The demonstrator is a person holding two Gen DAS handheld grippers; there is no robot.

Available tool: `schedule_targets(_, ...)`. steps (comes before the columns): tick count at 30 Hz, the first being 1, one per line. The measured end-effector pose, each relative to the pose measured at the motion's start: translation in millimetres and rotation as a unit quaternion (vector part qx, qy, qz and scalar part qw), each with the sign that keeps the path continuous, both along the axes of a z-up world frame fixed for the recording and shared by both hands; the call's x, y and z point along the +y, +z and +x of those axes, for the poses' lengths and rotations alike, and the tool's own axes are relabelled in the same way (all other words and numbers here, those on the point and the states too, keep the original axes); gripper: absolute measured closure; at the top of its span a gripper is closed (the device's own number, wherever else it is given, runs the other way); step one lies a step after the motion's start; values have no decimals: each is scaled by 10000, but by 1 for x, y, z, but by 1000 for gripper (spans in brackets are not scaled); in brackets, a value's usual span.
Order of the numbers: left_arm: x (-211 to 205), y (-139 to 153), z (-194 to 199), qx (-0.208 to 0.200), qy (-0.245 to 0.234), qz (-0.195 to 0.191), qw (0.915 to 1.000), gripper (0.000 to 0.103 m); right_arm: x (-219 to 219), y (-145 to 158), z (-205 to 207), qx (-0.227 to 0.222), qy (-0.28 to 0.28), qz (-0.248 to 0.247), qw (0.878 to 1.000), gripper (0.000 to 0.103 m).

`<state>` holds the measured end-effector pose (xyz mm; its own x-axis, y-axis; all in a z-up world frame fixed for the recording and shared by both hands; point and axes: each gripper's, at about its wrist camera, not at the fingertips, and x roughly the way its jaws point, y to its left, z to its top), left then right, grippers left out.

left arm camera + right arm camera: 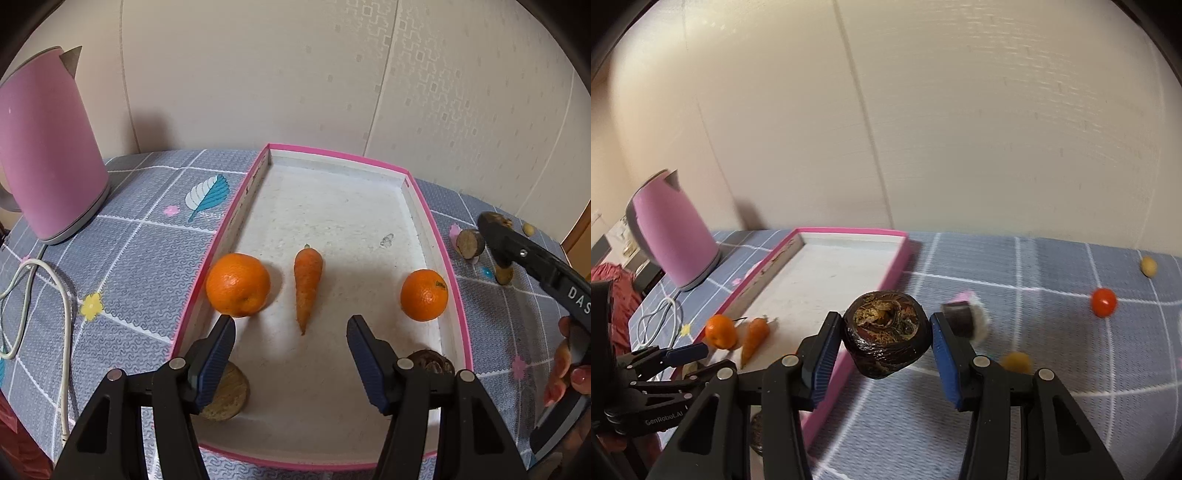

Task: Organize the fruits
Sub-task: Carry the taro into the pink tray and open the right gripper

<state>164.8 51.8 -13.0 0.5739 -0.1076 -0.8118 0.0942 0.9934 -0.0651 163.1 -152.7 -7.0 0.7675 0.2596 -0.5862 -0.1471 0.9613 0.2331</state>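
I find the right gripper clamped on a dark brown round fruit, held above the pink tray's near-right rim. My left gripper hangs wide apart, holding nothing, over the tray, the carrot just ahead between two oranges.

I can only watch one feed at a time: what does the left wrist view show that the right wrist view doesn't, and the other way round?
Left wrist only: the second orange by the tray's right wall, a tan round piece behind the open left gripper, and a yellow flower print on the cloth.

Right wrist only: the dark round fruit between the right gripper fingers, a small red fruit and a yellow one on the cloth.

Both: pink kettle, pink-rimmed tray, carrot, the left orange.
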Motion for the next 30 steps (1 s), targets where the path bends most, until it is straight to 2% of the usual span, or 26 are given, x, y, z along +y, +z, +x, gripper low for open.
schedule_targets(11,3,4,-8,-99,-93,-66,9999,39,46,-6,20,70,412,-213,9989,54)
schedule_targets(22,2,8,-12,-159,-112,-175,9997,39,56,-20,53,295,579,-465,9968,53)
schedule_targets(30,3,10,-12,-187,-112,-251,9994,39,56,-21,56,203,556,-470,9971,50)
